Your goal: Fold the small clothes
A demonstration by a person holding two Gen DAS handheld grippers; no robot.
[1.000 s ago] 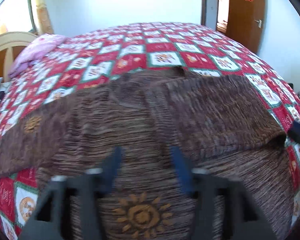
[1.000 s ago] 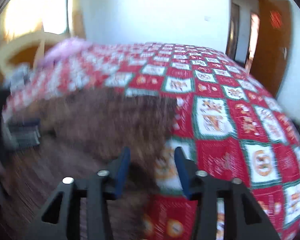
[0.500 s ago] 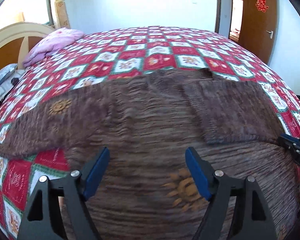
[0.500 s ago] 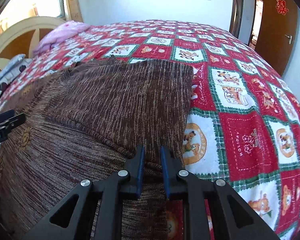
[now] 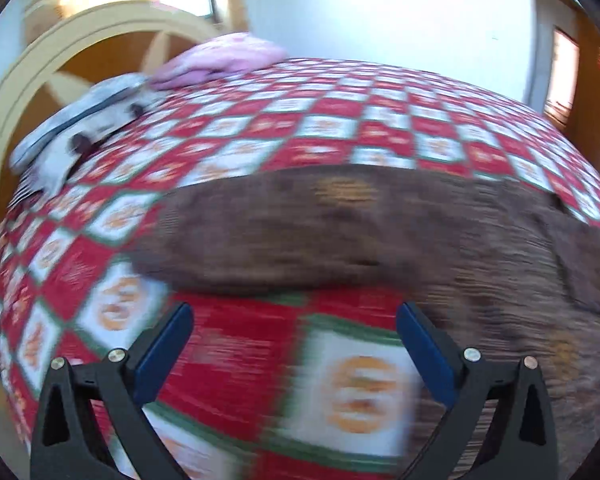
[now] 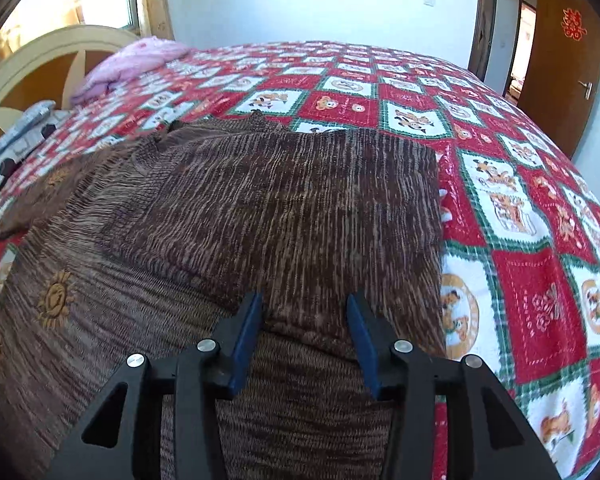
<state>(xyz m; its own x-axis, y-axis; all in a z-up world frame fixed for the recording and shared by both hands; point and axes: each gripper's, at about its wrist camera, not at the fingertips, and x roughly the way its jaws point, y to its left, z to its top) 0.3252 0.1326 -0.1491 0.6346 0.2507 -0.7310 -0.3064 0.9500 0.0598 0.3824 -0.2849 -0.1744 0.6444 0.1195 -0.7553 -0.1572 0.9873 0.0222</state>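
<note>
You had just let the right sleeve go: your right gripper [image 6: 306, 330], which half a second before was pinched almost closed at the edge of the folded sleeve [image 6: 300, 208], was opening again, its blue pads apart with the sleeve's thick folded edge lying below and between them, unpressed. Meanwhile your left gripper [image 5: 294, 354] had swung off the body of the sweater [image 5: 380, 232] and out over the bedspread [image 5: 236, 360], its jaws opening to their widest with nothing between them. I judged the right-side fold done and the left sleeve [image 5: 240, 240] your next target. The sweater lay flat on the red and white checked bedspread, brown ribbed knit with small orange sun motifs, its right sleeve doubled across the chest and its left sleeve stretched out sideways, though that view was badly blurred.
</note>
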